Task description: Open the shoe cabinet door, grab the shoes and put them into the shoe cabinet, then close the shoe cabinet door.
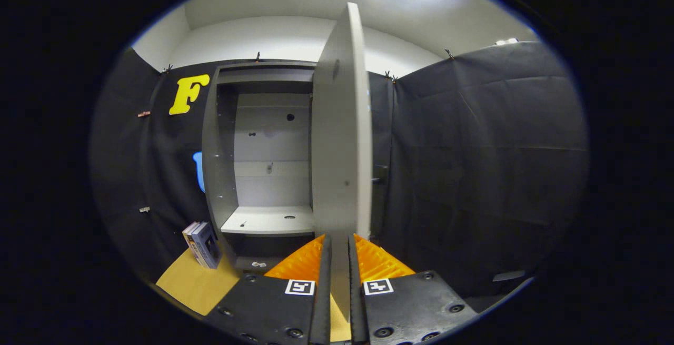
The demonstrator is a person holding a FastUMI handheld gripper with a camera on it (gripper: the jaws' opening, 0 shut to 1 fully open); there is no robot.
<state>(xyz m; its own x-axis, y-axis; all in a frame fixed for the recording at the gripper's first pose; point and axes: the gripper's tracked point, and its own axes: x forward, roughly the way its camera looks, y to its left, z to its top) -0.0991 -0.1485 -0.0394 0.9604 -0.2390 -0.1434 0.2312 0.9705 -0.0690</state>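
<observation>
The gripper (337, 245) is closed on the edge of the tall grey cabinet door (342, 124), which stands swung open before the grey shoe cabinet (263, 150) with its bare pale shelf (268, 221). A slipping pinch could let the door swing back. No shoes are visible; the small boxes (202, 244) beside the cabinet are hard to identify.

Camera's riding on the gripper (337, 245), looking straight ahead along its two fingers, low and really close to the shoe cabinet door (342, 134). The door's edge runs right down between the fingers, both pressed against it. It faces into the open shoe cabinet (263, 150), wide fisheye, tilted slightly up.
</observation>
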